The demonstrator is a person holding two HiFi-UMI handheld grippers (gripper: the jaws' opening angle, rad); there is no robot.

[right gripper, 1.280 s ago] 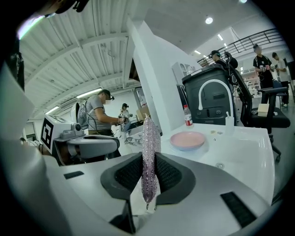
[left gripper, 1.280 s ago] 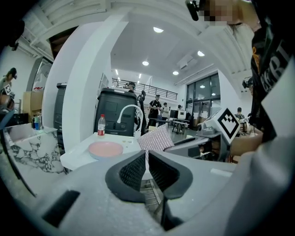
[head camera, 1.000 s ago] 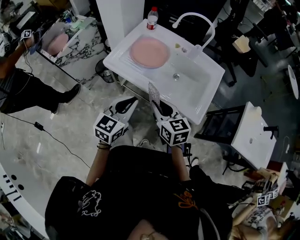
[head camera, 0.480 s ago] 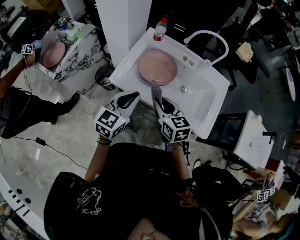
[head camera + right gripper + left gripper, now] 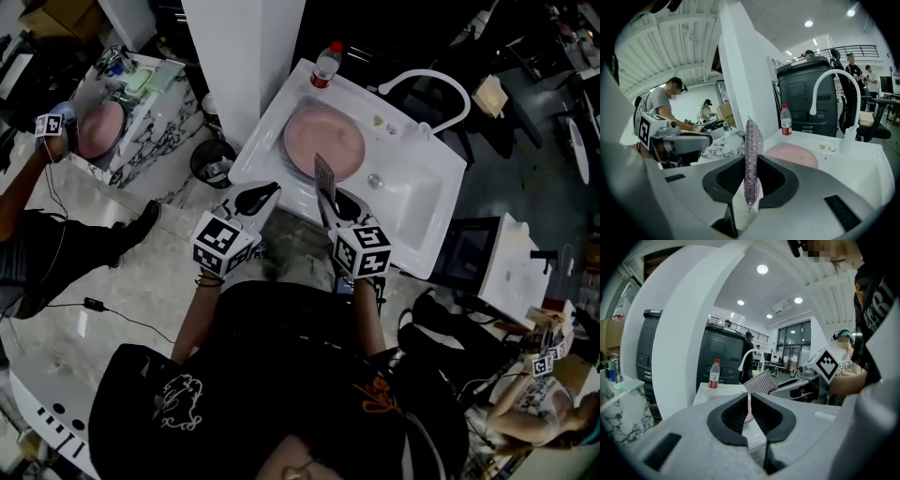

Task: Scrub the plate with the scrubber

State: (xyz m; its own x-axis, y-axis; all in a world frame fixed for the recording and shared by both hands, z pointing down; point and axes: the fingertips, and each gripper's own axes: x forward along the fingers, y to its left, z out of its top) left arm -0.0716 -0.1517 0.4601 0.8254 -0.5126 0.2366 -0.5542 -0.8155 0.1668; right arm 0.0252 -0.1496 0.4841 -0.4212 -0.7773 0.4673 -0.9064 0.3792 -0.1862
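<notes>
L gripper (image 5: 257, 198): jaws together, nothing btwn them, held in air just short of the sink's (image 5: 412, 220) near edge. Beside it, R gripper (image 5: 334, 201): jaws clamped on scrubber (image 5: 325, 174), a flat mesh pad w/ long axis in line w/ jaws, free end sticking out past them toward the sink. Pink plate (image 5: 323, 141) lies flat in sink's left part, beyond scrubber, not touching it. Bottle (image 5: 325, 64) on sink's back corner; faucet (image 5: 427, 89) further right.

Plate (image 5: 323, 141): pink, round, lying flat in the left part of the white sink (image 5: 412, 202), upper centre of the frame. Scrubber (image 5: 752, 159): thin, flat, purplish-silver mesh, standing upright and edge-on, clamped between the jaws of the right gripper (image 5: 751, 174), apart from the plate.
</notes>
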